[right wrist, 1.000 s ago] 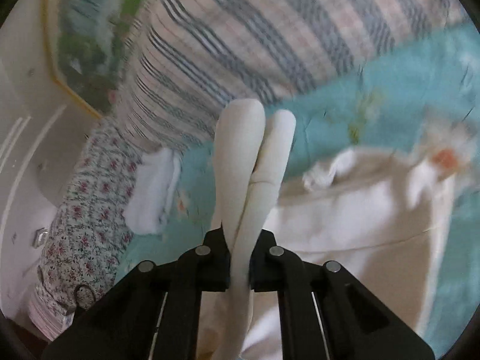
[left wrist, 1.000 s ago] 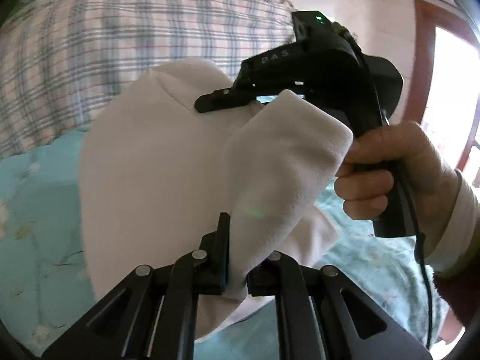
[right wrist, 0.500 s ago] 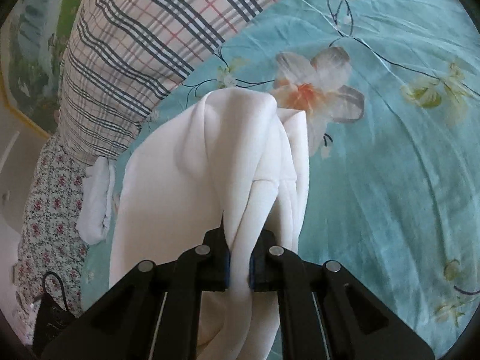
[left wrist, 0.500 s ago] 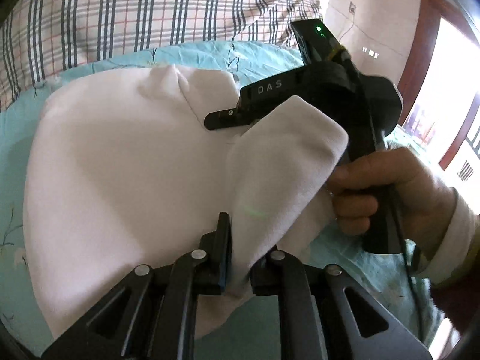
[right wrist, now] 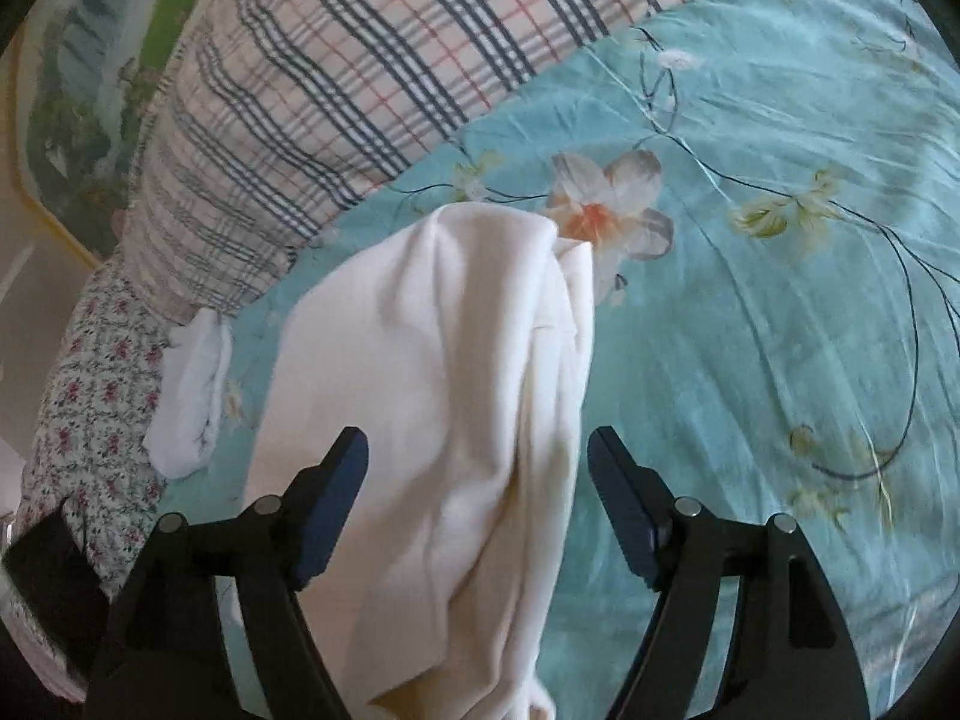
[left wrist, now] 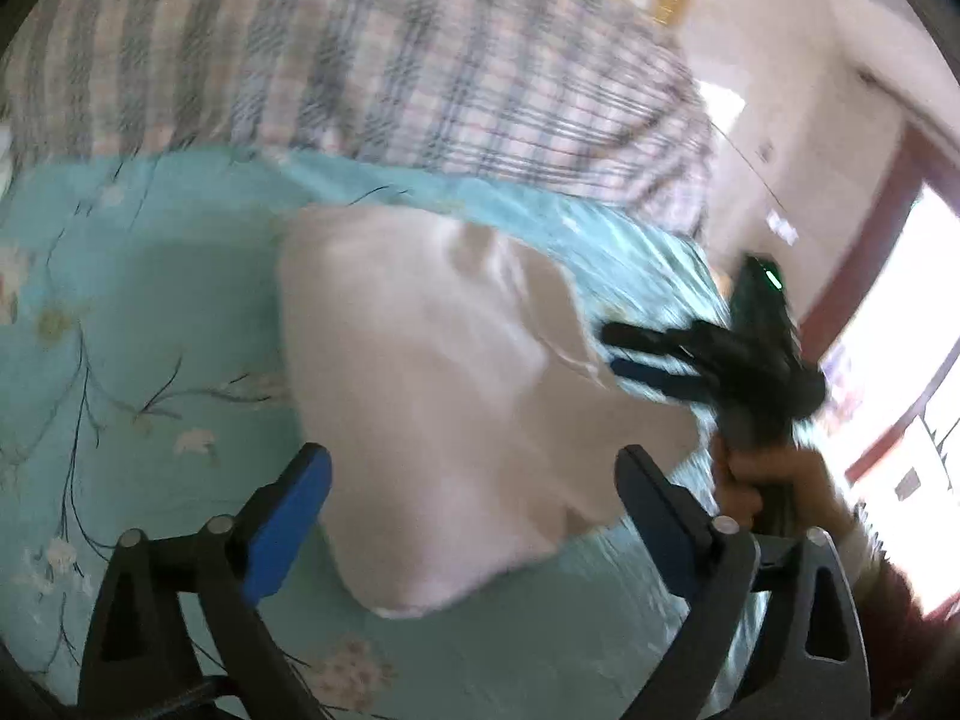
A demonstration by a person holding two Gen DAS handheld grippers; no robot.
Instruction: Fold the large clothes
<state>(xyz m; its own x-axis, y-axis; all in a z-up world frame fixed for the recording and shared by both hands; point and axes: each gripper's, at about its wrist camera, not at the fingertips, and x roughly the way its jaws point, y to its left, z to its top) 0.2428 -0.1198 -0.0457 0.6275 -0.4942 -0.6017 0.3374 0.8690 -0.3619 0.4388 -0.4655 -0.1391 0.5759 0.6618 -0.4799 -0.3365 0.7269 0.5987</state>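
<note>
Cream-white fleece garment (right wrist: 438,420) lies folded on the teal floral bedsheet (right wrist: 750,330), its long axis running away from the right gripper (right wrist: 477,468) toward the plaid pillow (right wrist: 336,84). Both grippers are spread wide, holding nothing. The left gripper (left wrist: 474,480) faces the fold's broad side, and the right looks nearer its near edge for a next fold.

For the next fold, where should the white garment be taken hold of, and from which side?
Probably at the near hem of the white garment, where the layers bunch into a thick ridge between the open fingers of the right claw. Come in low from the near side, along the teal bedspread. The left claw, also open, could take the near rounded edge likewise.
</note>
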